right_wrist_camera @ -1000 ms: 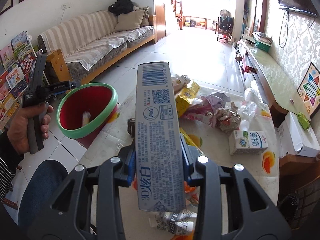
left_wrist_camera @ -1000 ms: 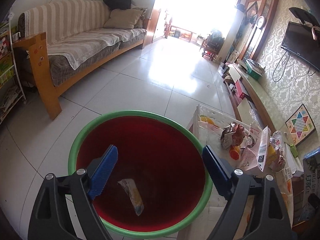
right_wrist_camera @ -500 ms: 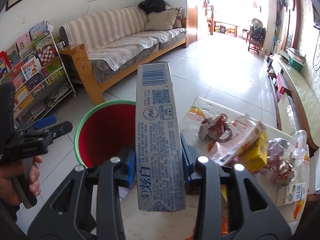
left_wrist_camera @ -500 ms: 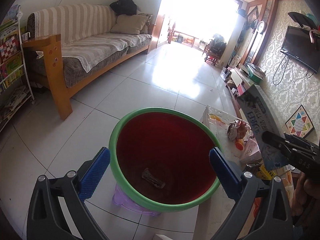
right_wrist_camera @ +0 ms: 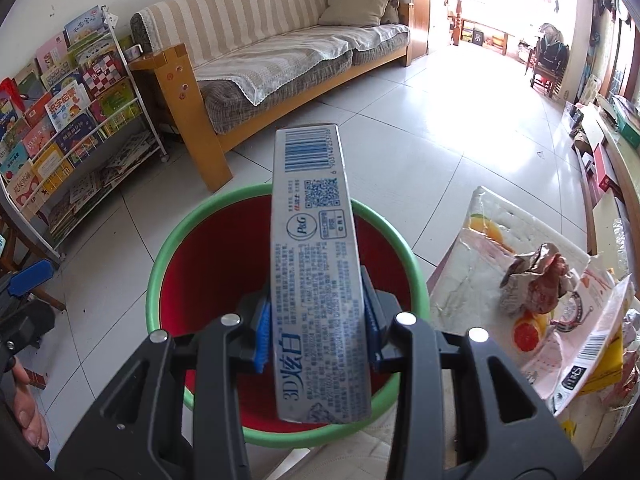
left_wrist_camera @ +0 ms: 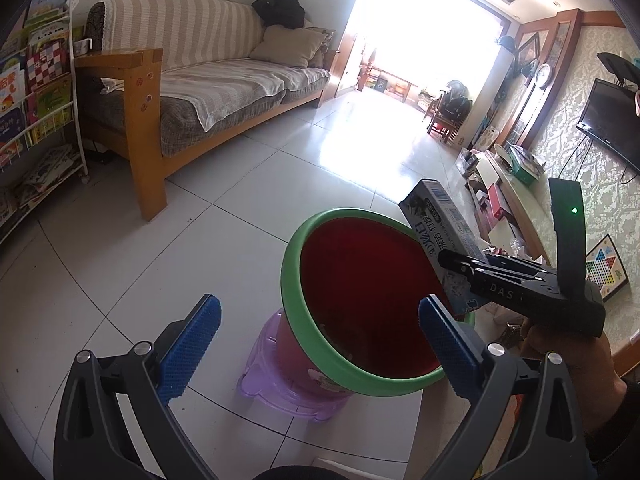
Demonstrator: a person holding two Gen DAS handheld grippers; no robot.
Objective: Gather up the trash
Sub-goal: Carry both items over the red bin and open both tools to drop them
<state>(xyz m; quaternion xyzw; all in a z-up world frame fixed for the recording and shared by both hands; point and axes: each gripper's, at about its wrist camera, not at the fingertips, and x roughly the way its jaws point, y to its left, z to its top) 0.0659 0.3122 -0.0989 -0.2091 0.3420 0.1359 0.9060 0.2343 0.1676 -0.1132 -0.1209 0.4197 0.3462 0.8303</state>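
A: Toothpaste box [right_wrist_camera: 318,280] — where do you have it?

B: Your right hand-held gripper [right_wrist_camera: 316,320] is clamped on it, blue pads pressing both long sides. You hold the box tilted above the open mouth of the red bin [right_wrist_camera: 216,264] with the green rim.

A: And your other one?

B: Your left hand-held gripper [left_wrist_camera: 320,344] stands wide apart with nothing between its fingers [left_wrist_camera: 190,344]; its jaws have just been opening. It sits just beside the bin, near the rim.

A: What's around the bin?

B: It stands on a purple stool [left_wrist_camera: 276,376] on the tiled floor [left_wrist_camera: 120,264]. The surface [right_wrist_camera: 460,280] touching it to the right carries crumpled wrappers [right_wrist_camera: 536,280] and cartons. A striped sofa [right_wrist_camera: 280,40] and a book rack [right_wrist_camera: 72,120] stand farther back.
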